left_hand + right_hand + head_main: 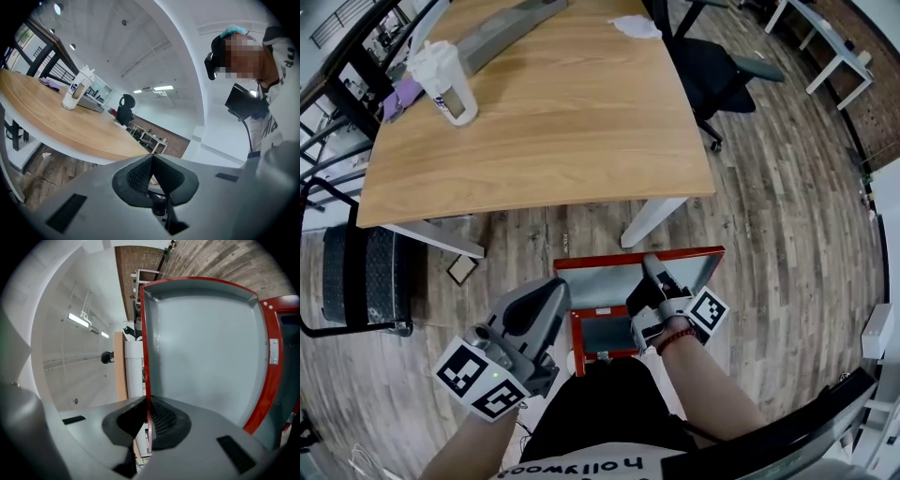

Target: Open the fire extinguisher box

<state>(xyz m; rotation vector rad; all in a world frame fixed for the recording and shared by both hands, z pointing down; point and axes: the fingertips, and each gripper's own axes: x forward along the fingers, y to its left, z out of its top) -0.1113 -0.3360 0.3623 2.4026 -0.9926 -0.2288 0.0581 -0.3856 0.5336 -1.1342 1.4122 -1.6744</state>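
Note:
The red fire extinguisher box [577,342] lies on the wooden floor by my feet. Its door [605,281] is swung up and shows its grey inside. My right gripper [649,268] is at the door's upper right rim. In the right gripper view the door's thin red edge [144,348] runs straight between the jaws of the right gripper [147,405], which are shut on it, with the grey panel [201,348] to the right. My left gripper [551,292] hovers left of the box, apart from it. In the left gripper view the left gripper [151,160] is shut with nothing in it.
A wooden table [544,122] stands just beyond the box, its white leg [652,220] close to the door. A plastic cup [448,82] stands on the table. A black office chair [714,70] is at the back right, and a dark mesh chair [358,279] at the left.

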